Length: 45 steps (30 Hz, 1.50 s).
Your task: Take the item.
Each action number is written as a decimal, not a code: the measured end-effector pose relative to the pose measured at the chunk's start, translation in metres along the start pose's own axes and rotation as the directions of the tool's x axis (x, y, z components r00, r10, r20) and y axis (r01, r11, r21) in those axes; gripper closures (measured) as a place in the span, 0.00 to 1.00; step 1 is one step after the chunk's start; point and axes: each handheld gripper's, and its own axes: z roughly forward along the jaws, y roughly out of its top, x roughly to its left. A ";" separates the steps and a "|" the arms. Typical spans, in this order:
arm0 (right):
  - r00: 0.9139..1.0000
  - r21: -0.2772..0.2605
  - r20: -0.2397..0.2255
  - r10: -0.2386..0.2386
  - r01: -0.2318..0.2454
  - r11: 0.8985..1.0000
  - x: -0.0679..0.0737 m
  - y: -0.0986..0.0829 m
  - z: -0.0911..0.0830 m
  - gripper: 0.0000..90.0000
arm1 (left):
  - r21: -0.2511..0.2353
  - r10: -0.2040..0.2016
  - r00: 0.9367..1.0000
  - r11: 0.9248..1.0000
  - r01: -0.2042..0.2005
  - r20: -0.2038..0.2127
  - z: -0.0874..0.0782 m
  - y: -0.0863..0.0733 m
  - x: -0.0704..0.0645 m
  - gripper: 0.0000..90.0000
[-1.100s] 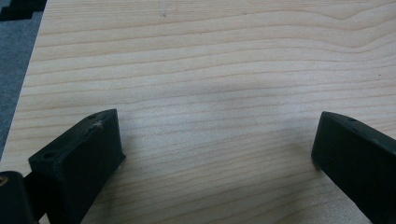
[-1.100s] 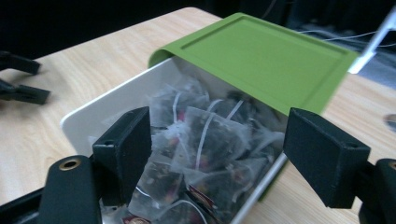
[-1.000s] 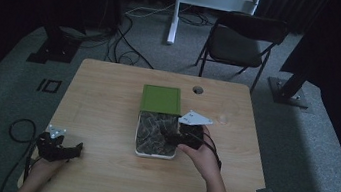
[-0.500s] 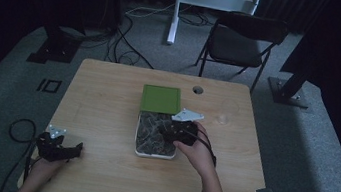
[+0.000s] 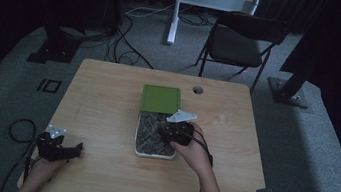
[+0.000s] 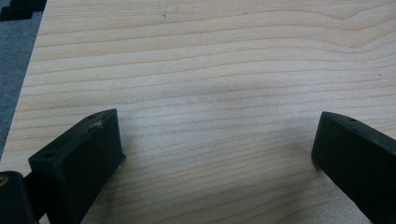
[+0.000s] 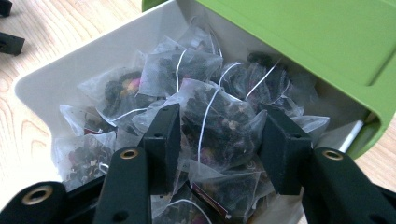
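Observation:
A white box (image 5: 152, 155) full of mesh tea bags sits mid-table, with its green lid (image 5: 160, 98) lying just behind it. My right gripper (image 5: 161, 132) reaches into the box from the right. In the right gripper view its jaws (image 7: 219, 121) press on both sides of one puffy tea bag (image 7: 224, 140) on top of the pile, between the white wall (image 7: 56, 79) and the lid (image 7: 303, 37). My left gripper (image 5: 76, 148) rests at the table's front left corner. Its jaws (image 6: 217, 135) stand wide open over bare wood.
The wooden table (image 5: 107, 97) has a round cable hole (image 5: 198, 90) behind the lid. A folding chair (image 5: 242, 40) stands beyond the far edge. Cables lie on the grey carpet at the left. Bare wood lies left of the box.
My right gripper moved left from the box's right edge into the box and closed in around a tea bag. The left gripper stayed put.

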 end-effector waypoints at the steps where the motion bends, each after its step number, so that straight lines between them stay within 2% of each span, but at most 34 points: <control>1: 1.000 -0.002 -0.003 0.005 -0.005 1.000 0.000 -0.001 0.000 0.58 | 0.000 0.000 1.000 1.000 0.000 0.000 0.000 0.000 0.000 0.03; 4: 1.000 -0.002 -0.003 0.001 -0.001 1.000 -0.001 -0.001 0.001 0.63 | 0.000 0.000 1.000 1.000 0.000 0.000 0.000 0.000 0.000 0.03; 5: 1.000 -0.003 0.000 0.004 -0.004 1.000 -0.001 -0.001 0.000 0.72 | 0.000 0.000 1.000 1.000 0.000 0.000 0.000 0.000 0.000 0.03; 6: 1.000 -0.007 -0.003 0.004 -0.004 1.000 -0.001 -0.001 -0.001 0.75 | 0.000 0.000 1.000 1.000 0.000 0.000 0.000 0.000 0.000 0.03; 11: 1.000 -0.012 -0.006 0.006 -0.006 1.000 -0.002 -0.003 -0.002 0.79 | 0.000 0.000 1.000 1.000 0.000 0.000 0.000 0.000 0.000 0.03; 13: 1.000 -0.027 -0.003 0.021 -0.021 0.999 -0.003 -0.002 -0.005 0.83 | 0.000 0.000 1.000 1.000 0.000 0.000 0.000 0.000 0.000 0.03; 24: 0.999 -0.079 -0.018 0.042 -0.044 0.996 -0.005 0.002 -0.015 0.85 | -0.001 -0.001 1.000 1.000 0.001 0.000 0.000 0.000 0.000 0.03; 32: 0.996 -0.131 -0.053 0.069 -0.075 0.989 -0.005 0.007 -0.027 0.85 | -0.002 -0.002 1.000 1.000 0.002 0.000 0.000 0.000 0.000 0.03; 45: 0.995 -0.167 -0.053 0.083 -0.091 0.982 -0.009 0.011 -0.038 0.85 | -0.002 -0.002 1.000 1.000 0.002 0.000 0.000 0.000 0.000 0.03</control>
